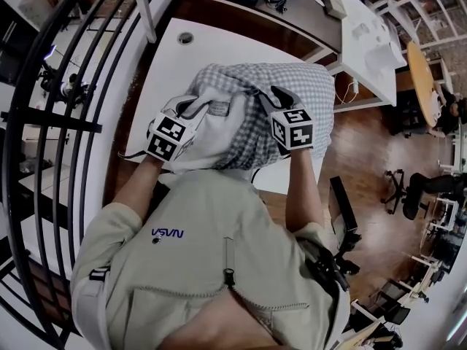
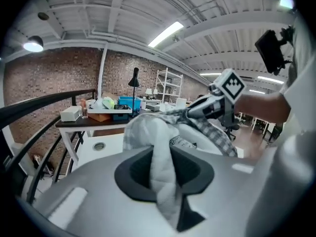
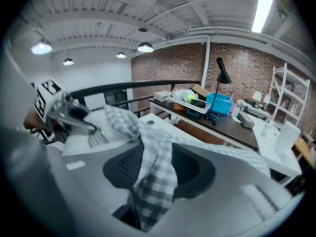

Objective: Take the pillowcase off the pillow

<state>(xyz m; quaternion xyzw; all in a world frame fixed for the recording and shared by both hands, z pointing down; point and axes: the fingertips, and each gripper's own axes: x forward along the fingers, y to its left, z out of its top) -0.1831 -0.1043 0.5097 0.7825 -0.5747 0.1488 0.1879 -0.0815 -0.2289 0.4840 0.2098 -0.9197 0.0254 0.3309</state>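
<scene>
Checked pillowcase (image 1: 292, 93) bunched above the white desk (image 1: 171, 60), wrapping the 12 and 3 o'clock sides of the bundle. Bare white pillow (image 1: 219, 130) showing out of its open end toward 7 o'clock. At 9 o'clock of the bundle in the head view, left gripper (image 2: 162, 162), jaws pinched on a narrow fold of the pillow's white cloth. At 3 o'clock, right gripper (image 3: 155, 164), jaws apart, with a strip of the checked cloth draped loosely between them. Below both, at 6 o'clock, forearms and a pale zipped shirt (image 1: 204, 239). Farther out: dark curved railing (image 1: 44, 122) at 9 o'clock, a second desk (image 1: 365, 28) with clutter at 1 o'clock, wooden floor (image 1: 365, 144) at 3 o'clock, office chairs (image 1: 398, 184) at 4 o'clock.
</scene>
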